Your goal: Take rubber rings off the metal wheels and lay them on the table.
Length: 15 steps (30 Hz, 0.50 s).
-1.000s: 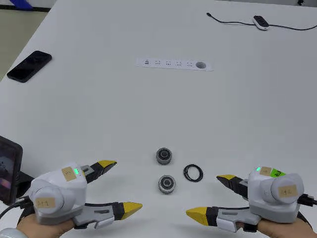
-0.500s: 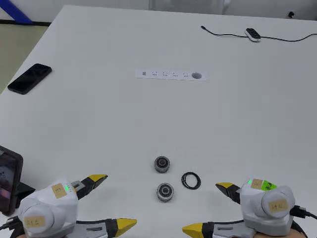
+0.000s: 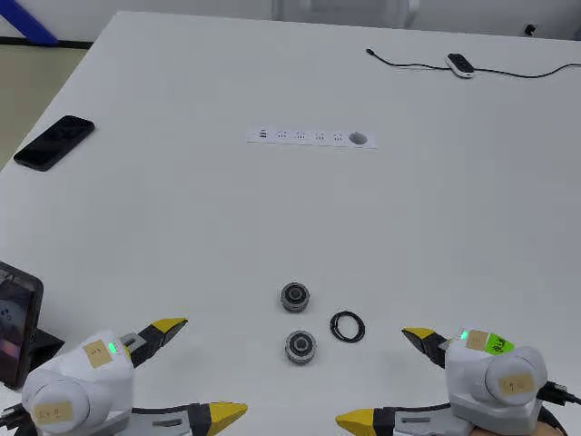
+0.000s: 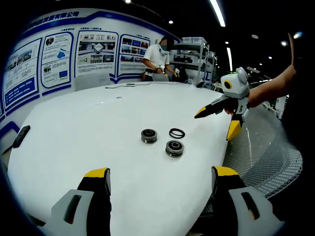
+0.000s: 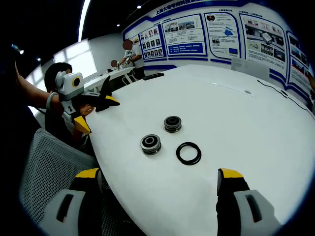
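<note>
Two small metal wheels with dark rims lie flat on the white table, one (image 3: 295,297) behind the other (image 3: 301,346). A loose black rubber ring (image 3: 347,326) lies just right of them. My left gripper (image 3: 200,368) stands open near the front edge, left of the wheels, holding nothing. My right gripper (image 3: 386,377) is open and bare on the other side. In the left gripper view the wheels (image 4: 149,135) (image 4: 174,148) and ring (image 4: 176,133) lie ahead of the open left gripper (image 4: 161,173). The right gripper view shows the ring (image 5: 188,153) nearest the right gripper (image 5: 160,173).
A white power strip (image 3: 309,136) lies mid-table. A black phone (image 3: 54,142) rests at the left edge, and a dark screen device (image 3: 14,327) stands near my left gripper. A cable with a small remote (image 3: 458,64) runs along the far right.
The head camera has tilted, so the whole scene sits differently. Both grippers have sunk a little toward the near edge and stay open. Wheels and ring have not moved.
</note>
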Each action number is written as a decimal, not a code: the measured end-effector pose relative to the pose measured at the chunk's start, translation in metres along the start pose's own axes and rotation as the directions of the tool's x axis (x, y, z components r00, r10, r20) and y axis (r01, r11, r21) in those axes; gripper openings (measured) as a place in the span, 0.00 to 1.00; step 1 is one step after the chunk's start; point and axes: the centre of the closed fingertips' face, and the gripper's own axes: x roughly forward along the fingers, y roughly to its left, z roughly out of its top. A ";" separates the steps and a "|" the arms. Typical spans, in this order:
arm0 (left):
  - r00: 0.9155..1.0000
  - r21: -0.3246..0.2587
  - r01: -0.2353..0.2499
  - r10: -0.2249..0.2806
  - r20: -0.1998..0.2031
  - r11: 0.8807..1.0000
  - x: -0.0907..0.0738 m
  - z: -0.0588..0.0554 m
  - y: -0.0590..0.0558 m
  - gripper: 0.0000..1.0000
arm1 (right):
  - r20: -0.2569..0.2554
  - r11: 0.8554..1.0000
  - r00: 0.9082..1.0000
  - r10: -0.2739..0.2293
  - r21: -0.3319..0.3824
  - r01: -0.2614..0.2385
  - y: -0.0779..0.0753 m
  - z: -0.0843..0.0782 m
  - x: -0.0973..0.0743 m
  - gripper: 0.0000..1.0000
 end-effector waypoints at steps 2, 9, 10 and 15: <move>1.000 -0.003 -0.002 0.002 0.004 1.000 0.000 0.000 0.000 0.87 | -0.003 1.000 1.000 0.001 -0.005 -0.001 0.000 0.000 0.001 0.99; 1.000 -0.010 -0.010 0.010 0.002 1.000 -0.001 -0.001 0.001 0.87 | -0.005 1.000 1.000 -0.012 -0.012 0.012 -0.003 -0.001 0.001 0.99; 1.000 -0.008 -0.012 0.012 0.001 1.000 -0.001 -0.002 0.002 0.88 | -0.004 1.000 1.000 -0.014 -0.012 0.014 -0.003 0.000 0.001 0.99; 1.000 -0.011 -0.012 0.012 -0.003 1.000 -0.001 -0.004 0.005 0.87 | 0.000 1.000 1.000 -0.018 -0.003 0.018 -0.005 0.001 0.001 0.99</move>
